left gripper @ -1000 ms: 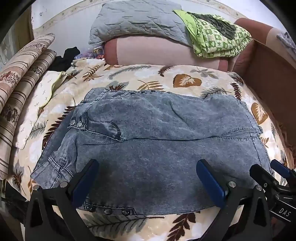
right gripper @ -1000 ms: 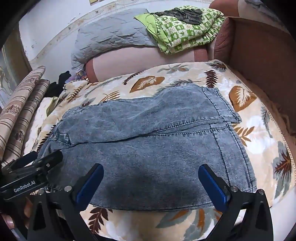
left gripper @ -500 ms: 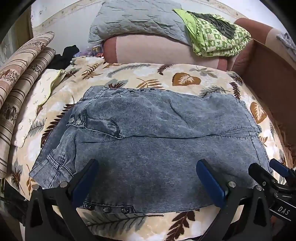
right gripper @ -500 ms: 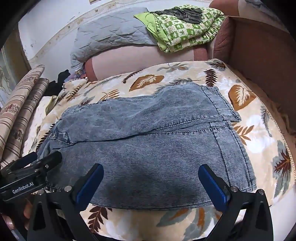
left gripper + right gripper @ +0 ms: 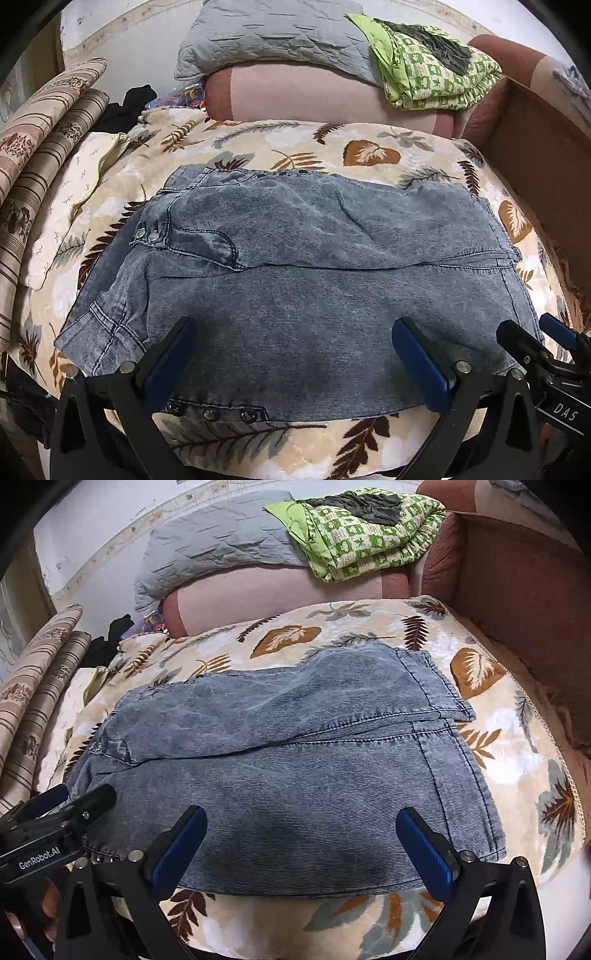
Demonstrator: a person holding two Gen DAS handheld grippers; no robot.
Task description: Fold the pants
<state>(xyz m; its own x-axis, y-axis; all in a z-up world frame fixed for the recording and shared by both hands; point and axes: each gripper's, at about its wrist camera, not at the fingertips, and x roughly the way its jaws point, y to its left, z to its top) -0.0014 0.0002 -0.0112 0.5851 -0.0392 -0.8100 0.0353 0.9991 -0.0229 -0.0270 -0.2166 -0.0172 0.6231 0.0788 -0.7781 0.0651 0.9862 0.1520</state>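
On the leaf-print blanket [image 5: 303,144], folded denim pants [image 5: 295,288] lie flat

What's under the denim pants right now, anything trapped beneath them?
The denim pants lie folded on the leaf-print blanket, which shows on every side of them. Both open grippers, left and right, hover over the near edge. Anything beneath the fabric is covered.

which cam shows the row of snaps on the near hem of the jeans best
The left wrist view: three dark snaps sit in a clear row on the near edge of the jeans, between the open fingers. In the right wrist view the snaps are small and partly hidden behind the left gripper.
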